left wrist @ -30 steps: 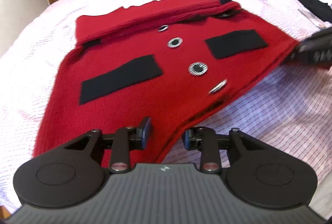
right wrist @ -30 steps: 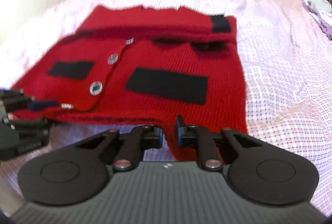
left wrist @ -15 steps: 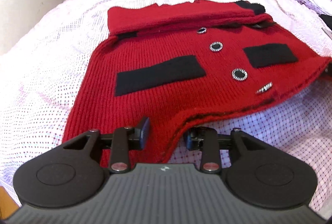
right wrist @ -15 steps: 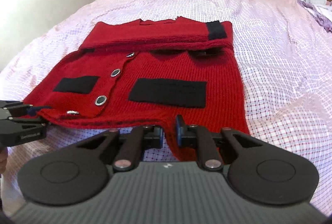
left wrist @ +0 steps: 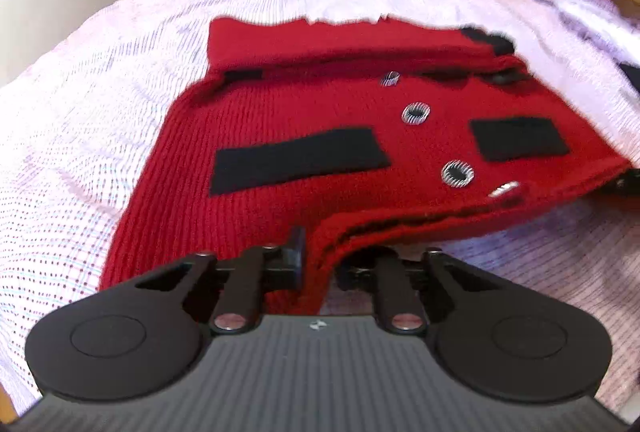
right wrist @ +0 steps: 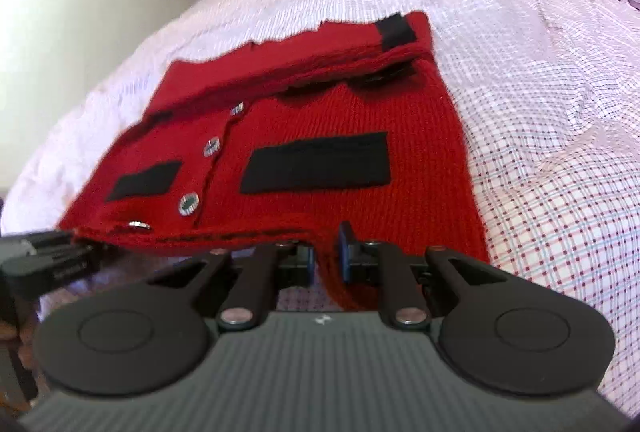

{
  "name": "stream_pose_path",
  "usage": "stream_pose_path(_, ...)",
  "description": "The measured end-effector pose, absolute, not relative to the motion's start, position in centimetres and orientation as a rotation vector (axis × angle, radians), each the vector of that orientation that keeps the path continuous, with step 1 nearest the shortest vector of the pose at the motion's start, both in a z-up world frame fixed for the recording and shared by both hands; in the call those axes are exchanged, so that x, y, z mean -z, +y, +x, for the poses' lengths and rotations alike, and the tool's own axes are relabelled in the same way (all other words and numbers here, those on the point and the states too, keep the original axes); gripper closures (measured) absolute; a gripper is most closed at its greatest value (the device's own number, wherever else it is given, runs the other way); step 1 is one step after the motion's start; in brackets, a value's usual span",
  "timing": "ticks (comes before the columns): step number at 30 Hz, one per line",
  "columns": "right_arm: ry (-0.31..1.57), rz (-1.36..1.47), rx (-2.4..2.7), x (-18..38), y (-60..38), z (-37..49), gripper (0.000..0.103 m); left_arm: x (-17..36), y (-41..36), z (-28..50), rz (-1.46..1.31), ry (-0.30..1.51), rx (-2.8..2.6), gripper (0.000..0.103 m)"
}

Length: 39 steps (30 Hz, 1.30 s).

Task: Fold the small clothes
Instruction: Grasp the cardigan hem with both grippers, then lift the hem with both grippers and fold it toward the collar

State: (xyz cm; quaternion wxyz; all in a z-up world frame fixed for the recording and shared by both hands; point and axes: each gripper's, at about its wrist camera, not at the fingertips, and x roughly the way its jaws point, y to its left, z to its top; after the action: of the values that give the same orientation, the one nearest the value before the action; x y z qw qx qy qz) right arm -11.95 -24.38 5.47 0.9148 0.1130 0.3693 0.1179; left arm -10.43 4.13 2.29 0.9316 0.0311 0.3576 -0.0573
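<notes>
Both grippers, left (left wrist: 320, 264) and right (right wrist: 326, 256), pinching ribbed red knit cardigan (left wrist: 320, 155) hem.

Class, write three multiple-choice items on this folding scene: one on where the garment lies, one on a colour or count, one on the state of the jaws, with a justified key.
1. The red cardigan lies on:
A. a wooden floor
B. the bed sheet
C. a chair

2. Black patches on its front:
A. two
B. five
C. none

3. The right gripper is:
A. open above the fabric
B. shut on the hem
C. holding a button

Key: 1 B, checked sheet surrounds it. 2 A, one patch on each side of the buttons. 3 B, red knit is pinched between its jaws; the left gripper grips the hem likewise.
</notes>
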Motion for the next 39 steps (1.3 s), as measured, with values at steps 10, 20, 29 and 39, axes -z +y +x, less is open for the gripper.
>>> stream_pose_path(10, 0.589, 0.197, -0.218, -8.6, -24.0, -11.0, 0.093, -6.8, 3.2, -9.1, 0.099, 0.532, 0.099, 0.091)
stream_pose_path(20, 0.472, 0.149, -0.203, -11.6, -23.5, -7.5, 0.093, -10.1, 3.1, -4.8, 0.106, 0.400, 0.101, 0.091)
stream_pose_path(29, 0.420, 0.113, -0.196, -13.3, -22.0, -3.0, 0.093, -12.7, 4.2, 0.4, 0.087, 0.359, 0.074, 0.091)
stream_pose_path(39, 0.451, 0.084, -0.178, -12.7, -20.5, 0.8, 0.094, -13.3, 5.5, 5.8, 0.100, 0.425, 0.056, 0.094)
